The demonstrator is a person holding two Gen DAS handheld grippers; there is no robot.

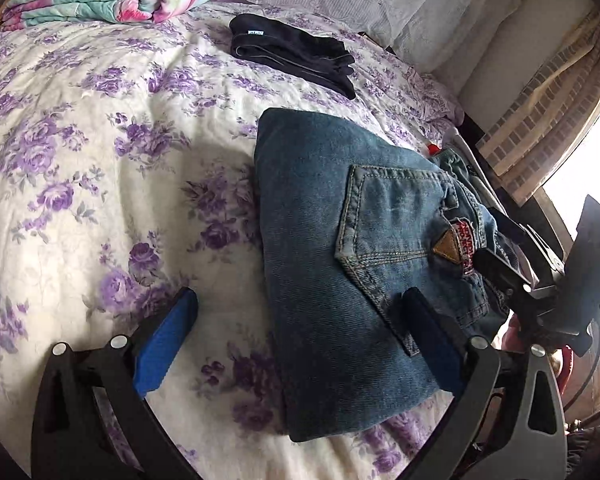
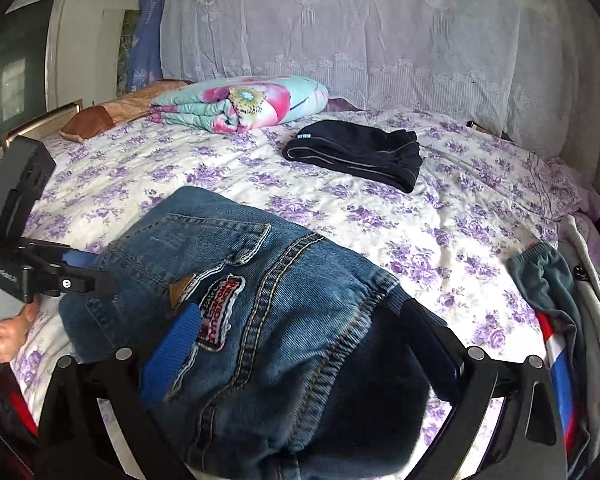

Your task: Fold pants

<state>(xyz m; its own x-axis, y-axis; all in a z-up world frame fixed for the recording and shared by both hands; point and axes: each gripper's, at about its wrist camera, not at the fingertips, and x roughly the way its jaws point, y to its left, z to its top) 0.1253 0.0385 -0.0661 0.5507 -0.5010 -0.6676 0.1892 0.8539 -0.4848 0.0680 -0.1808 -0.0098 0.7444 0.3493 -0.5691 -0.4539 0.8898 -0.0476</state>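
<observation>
Blue denim jeans [image 1: 340, 264] lie folded into a compact bundle on the floral bedspread [image 1: 100, 160], back pocket and red patch up. My left gripper [image 1: 300, 320] is open, one blue finger [image 1: 168, 340] on the sheet left of the jeans, the other resting on the denim. In the right wrist view the jeans [image 2: 260, 280] fill the foreground. My right gripper [image 2: 304, 336] is open, its jaws straddling the waistband end, the fingers resting on the denim. The right gripper also shows in the left wrist view [image 1: 512, 276] at the waistband.
Folded black pants [image 2: 356, 152] lie further back on the bed. A rolled floral quilt [image 2: 240, 104] lies by the lace-covered headboard [image 2: 380, 40]. More clothes [image 2: 556, 312] are piled at the bed's right edge. A brown pillow [image 2: 100, 116] lies far left.
</observation>
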